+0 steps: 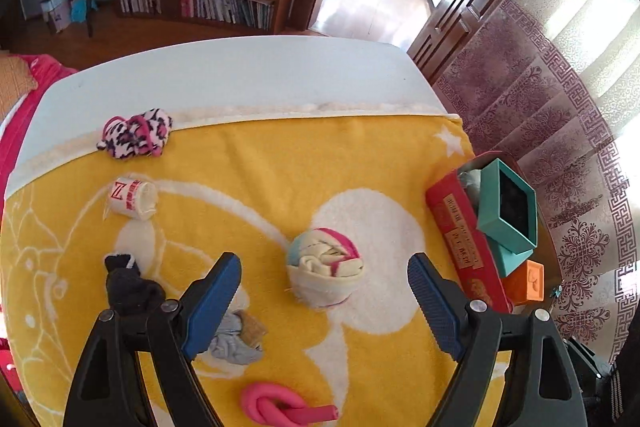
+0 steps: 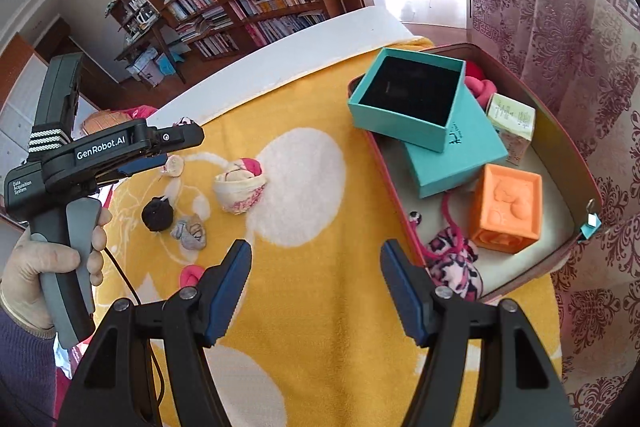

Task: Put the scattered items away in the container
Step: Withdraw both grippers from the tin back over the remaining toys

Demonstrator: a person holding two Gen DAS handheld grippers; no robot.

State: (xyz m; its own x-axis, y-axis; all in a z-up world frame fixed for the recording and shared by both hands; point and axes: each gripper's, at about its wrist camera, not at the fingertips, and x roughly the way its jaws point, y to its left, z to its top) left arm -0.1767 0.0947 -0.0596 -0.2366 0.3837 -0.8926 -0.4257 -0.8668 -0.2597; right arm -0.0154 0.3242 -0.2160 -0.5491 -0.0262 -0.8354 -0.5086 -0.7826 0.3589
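Both hand-held grippers, left (image 1: 324, 301) and right (image 2: 316, 283), stand spread and empty. The red rectangular container (image 2: 576, 163) at the yellow fleece blanket's (image 2: 320, 307) edge hides a pink item under teal cardboard boxes (image 2: 448, 147). Rolled socks (image 1: 325, 271) lie well apart from the container on open blanket.

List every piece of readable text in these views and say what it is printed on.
"GenRobot.AI": on the left gripper body.
"Data Acquisition System": small print on its grey handle.
"Z": red letter on the white rolled sock.
Red container side labels: unreadable.
Cream carton print, teal box script: too small.
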